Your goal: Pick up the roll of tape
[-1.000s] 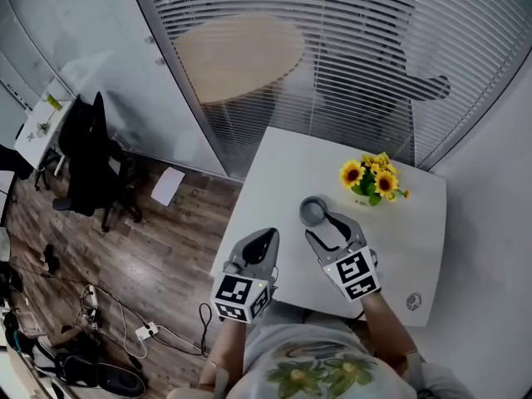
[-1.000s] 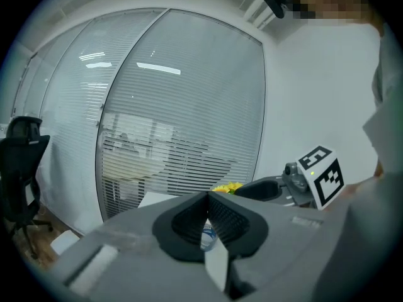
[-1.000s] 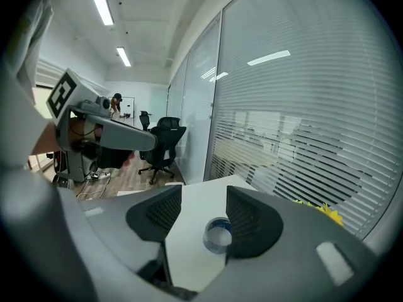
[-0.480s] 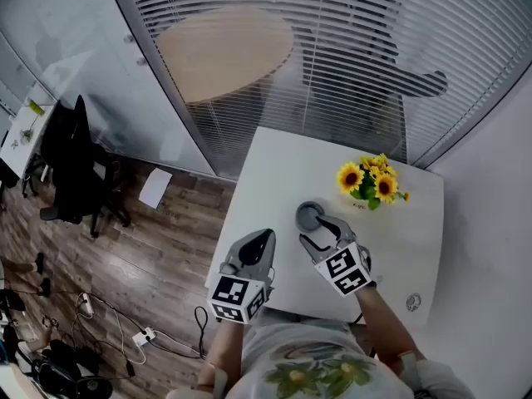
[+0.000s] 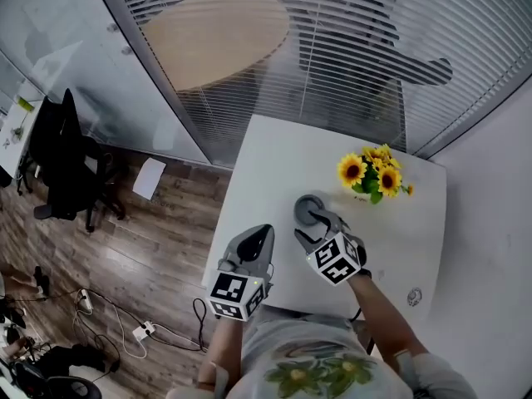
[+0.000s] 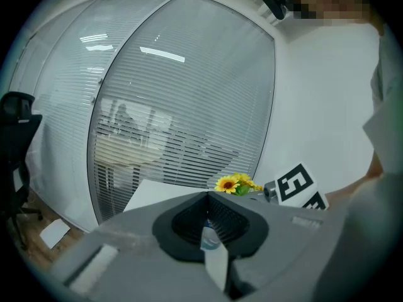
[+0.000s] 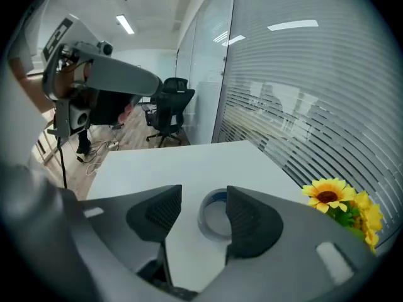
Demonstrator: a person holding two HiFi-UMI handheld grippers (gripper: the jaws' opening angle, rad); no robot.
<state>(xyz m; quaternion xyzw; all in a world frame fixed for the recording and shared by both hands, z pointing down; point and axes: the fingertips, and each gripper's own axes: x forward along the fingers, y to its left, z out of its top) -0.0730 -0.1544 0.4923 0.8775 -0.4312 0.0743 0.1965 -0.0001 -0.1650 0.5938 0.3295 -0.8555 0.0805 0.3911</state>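
**Right tool over the tape, grasp not yet made**

Finding: The grey roll of tape [image 5: 309, 212] lies flat on the square white table [image 5: 266, 160], hole upward, towards the middle of the top. A small bunch of yellow sunflowers [image 5: 371, 176] stands near it on the far side.

Tool state: The right gripper [image 5: 320, 225] is poised just short of the roll with its jaws well apart and nothing in them. In the right gripper view the roll sits ahead of the gap, off centre, with its right edge hidden behind the right-hand jaw. The left gripper [image 5: 264, 233] hangs at the near table edge, clear of the work. Its jaws are pressed together and appear to hold nothing.

Assessment: The step in hand is the final approach.

Recommendation:
- Shift the right tool slightly to its right, so the roll is centred in the gap.
- Lower it until the ribbed pads are level with the roll's wall.
- Close squarely across the wall. The roll looks light and the top looks smooth, so an uneven touch from one jaw would likely push it away.
- Keep the advance short, as the flowers stand close beyond.
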